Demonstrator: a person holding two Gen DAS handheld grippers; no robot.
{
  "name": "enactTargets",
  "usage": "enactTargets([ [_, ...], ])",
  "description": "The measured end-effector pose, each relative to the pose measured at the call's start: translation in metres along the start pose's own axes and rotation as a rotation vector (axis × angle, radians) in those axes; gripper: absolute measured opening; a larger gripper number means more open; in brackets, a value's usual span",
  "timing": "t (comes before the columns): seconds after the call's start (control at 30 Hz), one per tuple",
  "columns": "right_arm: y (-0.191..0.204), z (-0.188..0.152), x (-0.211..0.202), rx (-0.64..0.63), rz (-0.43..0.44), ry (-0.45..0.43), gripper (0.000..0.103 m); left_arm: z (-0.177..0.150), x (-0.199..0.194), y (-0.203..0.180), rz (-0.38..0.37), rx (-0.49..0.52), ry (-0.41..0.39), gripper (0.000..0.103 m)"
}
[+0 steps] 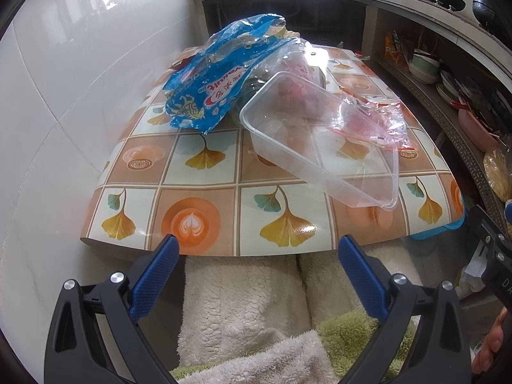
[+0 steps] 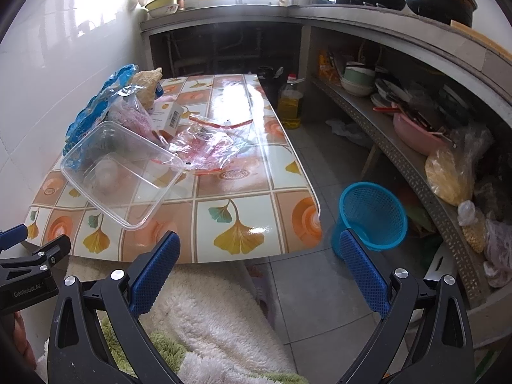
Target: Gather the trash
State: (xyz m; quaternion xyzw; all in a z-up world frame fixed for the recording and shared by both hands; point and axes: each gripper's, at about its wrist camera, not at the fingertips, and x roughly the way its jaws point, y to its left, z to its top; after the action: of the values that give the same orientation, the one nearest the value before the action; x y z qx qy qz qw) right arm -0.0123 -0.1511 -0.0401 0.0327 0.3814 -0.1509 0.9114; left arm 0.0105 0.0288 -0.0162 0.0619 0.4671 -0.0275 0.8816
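Both tools, left (image 1: 258, 254) and right (image 2: 259, 251), gape wide (empty) before the worktop (image 2: 243, 198); a clear tub (image 2: 123, 169) tilts on wrappers (image 1: 220, 73).

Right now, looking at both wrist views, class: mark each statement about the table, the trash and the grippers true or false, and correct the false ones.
1. The clear plastic container lies on the table. True.
2. The blue basket stands on the table. False: it stands on the floor beside it.
3. The left hand-held gripper grips the blue wrapper. False: it is open and empty.
4. The right hand-held gripper is open. True.
5. A white carton lies among the trash. True.
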Motion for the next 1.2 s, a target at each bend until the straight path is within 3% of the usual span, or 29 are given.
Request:
enactTargets([
  [0.47,0.005,0.009,0.02,-0.008,0.02,0.032,0.095,0.013,0.021,0.009,-0.041,-0.021,0.035,0.097],
  [0.63,-0.005,0.02,0.032,0.021,0.045,0.023,0.095,0.022,0.023,0.014,-0.047,-0.002,-0.02,0.097],
  [0.77,-0.013,0.033,0.039,0.037,0.071,-0.002,0.095,0.028,0.025,0.019,-0.11,0.007,-0.057,0.097],
  [0.97,-0.022,0.052,0.055,0.069,0.205,-0.026,0.095,0.03,0.028,0.031,-0.269,-0.023,-0.154,0.097],
  [1.07,-0.028,0.062,0.064,0.097,0.278,-0.024,0.095,0.031,0.028,0.032,-0.281,-0.029,-0.177,0.097],
  [1.2,-0.046,0.073,0.09,0.224,0.397,0.072,0.095,0.031,0.033,0.032,-0.303,-0.032,-0.147,0.097],
])
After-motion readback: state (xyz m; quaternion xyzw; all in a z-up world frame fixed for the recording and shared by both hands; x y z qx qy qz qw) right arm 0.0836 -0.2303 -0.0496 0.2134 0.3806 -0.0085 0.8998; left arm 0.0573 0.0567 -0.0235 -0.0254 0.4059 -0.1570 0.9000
